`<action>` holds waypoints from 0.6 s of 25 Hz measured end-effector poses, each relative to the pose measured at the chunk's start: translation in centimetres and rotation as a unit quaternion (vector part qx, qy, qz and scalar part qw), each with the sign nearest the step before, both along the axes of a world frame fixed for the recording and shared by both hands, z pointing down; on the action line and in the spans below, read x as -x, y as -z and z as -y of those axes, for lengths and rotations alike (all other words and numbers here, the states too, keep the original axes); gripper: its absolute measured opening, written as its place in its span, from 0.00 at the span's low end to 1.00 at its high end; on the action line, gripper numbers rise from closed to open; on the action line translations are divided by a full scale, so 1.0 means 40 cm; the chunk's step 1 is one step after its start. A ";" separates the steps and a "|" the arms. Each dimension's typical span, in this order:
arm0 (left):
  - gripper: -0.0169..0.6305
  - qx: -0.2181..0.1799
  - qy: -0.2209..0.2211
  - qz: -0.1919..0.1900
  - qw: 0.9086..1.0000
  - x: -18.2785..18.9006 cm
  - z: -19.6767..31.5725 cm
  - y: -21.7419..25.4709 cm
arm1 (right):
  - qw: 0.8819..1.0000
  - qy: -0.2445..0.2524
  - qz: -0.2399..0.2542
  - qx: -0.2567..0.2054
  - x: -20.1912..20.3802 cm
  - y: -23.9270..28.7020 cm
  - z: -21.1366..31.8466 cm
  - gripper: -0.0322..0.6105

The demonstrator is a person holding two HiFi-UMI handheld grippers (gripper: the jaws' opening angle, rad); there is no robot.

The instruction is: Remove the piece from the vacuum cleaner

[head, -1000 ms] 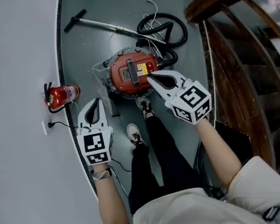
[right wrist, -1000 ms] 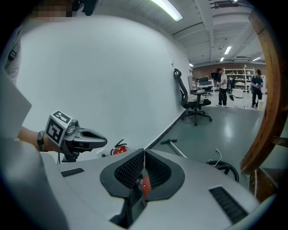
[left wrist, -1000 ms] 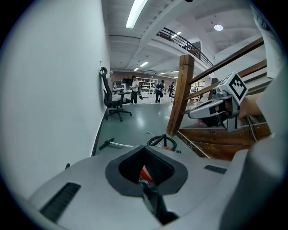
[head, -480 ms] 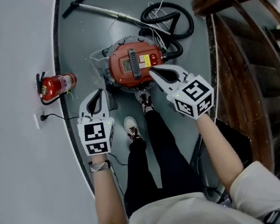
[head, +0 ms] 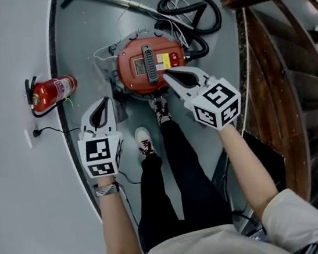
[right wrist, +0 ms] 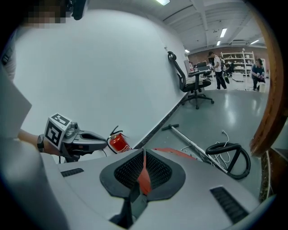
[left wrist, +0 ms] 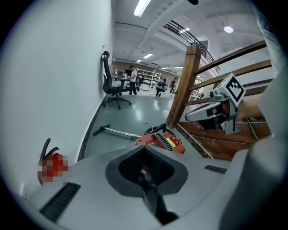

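It was a large open-plan workplace, part office and part storeroom — a swivel chair [left wrist: 112, 87] stood by the white wall [left wrist: 54, 81], shelves [right wrist: 243, 58] and people [left wrist: 133, 80] filled the far end, with strip lights [left wrist: 142, 6], a grey polished floor [left wrist: 135, 112] and a wooden stair railing [left wrist: 186, 85].

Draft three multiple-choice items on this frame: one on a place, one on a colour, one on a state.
1. Where is the fire extinguisher?
A. By the wall, left of the vacuum cleaner
B. On top of the vacuum cleaner
C. Right of the vacuum cleaner

2. What colour is the vacuum cleaner's body?
A. Blue
B. Green
C. Red

3. How do the jaws of the left gripper stand?
A. Wide apart
B. Together, on nothing
C. Clamped on the vacuum cleaner

Answers: 1 A, the head view shows it at the wall's foot. 2 C, its round shell is red. 3 B, the left gripper view shows the pads meeting with nothing between.
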State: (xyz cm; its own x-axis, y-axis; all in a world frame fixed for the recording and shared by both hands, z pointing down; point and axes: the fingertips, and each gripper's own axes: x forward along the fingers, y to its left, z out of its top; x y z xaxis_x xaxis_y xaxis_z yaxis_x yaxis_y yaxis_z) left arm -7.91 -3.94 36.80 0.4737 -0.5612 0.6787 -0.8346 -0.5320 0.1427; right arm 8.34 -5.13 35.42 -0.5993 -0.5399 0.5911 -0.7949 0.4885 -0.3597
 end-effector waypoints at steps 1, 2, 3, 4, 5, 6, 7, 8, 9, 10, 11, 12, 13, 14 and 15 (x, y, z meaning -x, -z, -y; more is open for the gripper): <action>0.03 0.001 0.000 -0.004 1.000 0.000 0.000 -0.008 | 1.000 0.000 0.001 0.002 0.002 -0.011 0.001 0.10; 0.03 0.001 -0.002 -0.008 1.000 0.000 -0.002 -0.018 | 1.000 0.000 0.002 0.004 0.003 -0.021 0.003 0.10; 0.03 0.002 -0.003 -0.012 1.000 0.000 -0.004 -0.027 | 1.000 -0.001 0.002 0.005 0.002 -0.030 0.004 0.10; 0.03 0.003 -0.004 -0.014 1.000 -0.001 -0.006 -0.035 | 1.000 -0.004 0.002 0.006 -0.001 -0.040 0.005 0.10; 0.03 0.005 -0.004 -0.014 1.000 -0.001 -0.007 -0.041 | 1.000 -0.006 0.001 0.006 -0.005 -0.049 0.006 0.10; 0.03 0.006 -0.004 -0.015 1.000 -0.001 -0.007 -0.046 | 1.000 -0.008 0.001 0.007 -0.008 -0.058 0.006 0.10; 0.03 0.008 -0.003 -0.017 1.000 -0.001 -0.008 -0.051 | 1.000 -0.010 0.000 0.009 -0.011 -0.066 0.005 0.10; 0.06 0.010 -0.004 -0.019 1.000 -0.001 -0.008 -0.056 | 1.000 -0.011 -0.001 0.011 -0.013 -0.074 0.005 0.10; 0.08 0.012 -0.005 -0.021 1.000 -0.002 -0.007 -0.062 | 1.000 -0.010 -0.002 0.012 -0.014 -0.082 0.005 0.10; 0.09 0.012 -0.006 -0.022 1.000 -0.002 -0.005 -0.067 | 1.000 -0.009 -0.003 0.012 -0.015 -0.089 0.005 0.10; 0.09 0.013 -0.007 -0.022 1.000 -0.001 -0.003 -0.073 | 1.000 -0.007 -0.005 0.013 -0.015 -0.096 0.006 0.10; 0.09 0.013 -0.005 -0.021 1.000 0.001 -0.002 -0.080 | 1.000 -0.005 -0.006 0.014 -0.014 -0.103 0.007 0.10; 0.09 0.014 -0.003 -0.020 1.000 0.004 -0.001 -0.087 | 1.000 -0.004 -0.006 0.015 -0.013 -0.110 0.008 0.10; 0.09 0.015 -0.001 -0.020 1.000 0.008 -0.001 -0.094 | 1.000 -0.004 -0.006 0.016 -0.011 -0.117 0.008 0.10; 0.09 0.015 0.001 -0.019 1.000 0.011 -0.001 -0.100 | 1.000 -0.004 -0.005 0.018 -0.010 -0.124 0.010 0.10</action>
State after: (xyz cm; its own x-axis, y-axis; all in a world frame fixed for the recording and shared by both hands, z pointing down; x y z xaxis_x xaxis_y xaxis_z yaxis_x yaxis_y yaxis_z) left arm -8.36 -3.92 40.82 0.4980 -0.5416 0.6772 -0.8298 -0.5244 0.1908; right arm 8.73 -5.52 40.37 -0.5896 -0.5231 0.6154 -0.8020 0.4697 -0.3691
